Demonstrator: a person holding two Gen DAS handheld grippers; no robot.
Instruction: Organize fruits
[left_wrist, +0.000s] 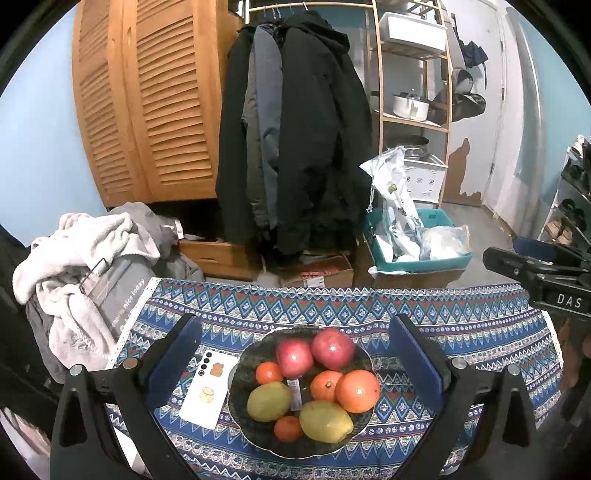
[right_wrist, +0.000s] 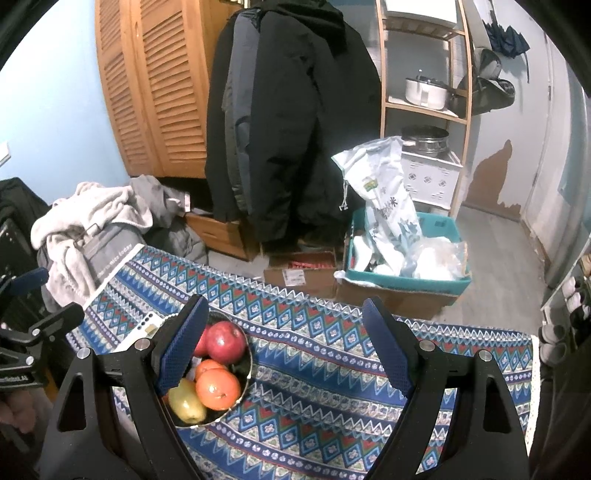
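A dark plate (left_wrist: 364, 356) on the patterned tablecloth (left_wrist: 480, 332) holds two red apples (left_wrist: 332, 349), several oranges (left_wrist: 357, 390) and two yellow-green pears (left_wrist: 325, 421). My left gripper (left_wrist: 295, 354) is open and empty, its jaws standing either side of the plate, above it. In the right wrist view the plate (right_wrist: 248, 369) lies at the lower left, partly hidden behind my left finger (right_wrist: 183, 347). My right gripper (right_wrist: 284, 347) is open and empty over bare cloth (right_wrist: 314, 387) to the right of the plate.
A white phone (left_wrist: 208, 391) lies face down just left of the plate. A pile of clothes (left_wrist: 81, 254) sits at the table's left end. Beyond the far edge are hanging coats (left_wrist: 295, 129), a teal bin with bags (left_wrist: 417, 243) and a shelf (left_wrist: 413, 110).
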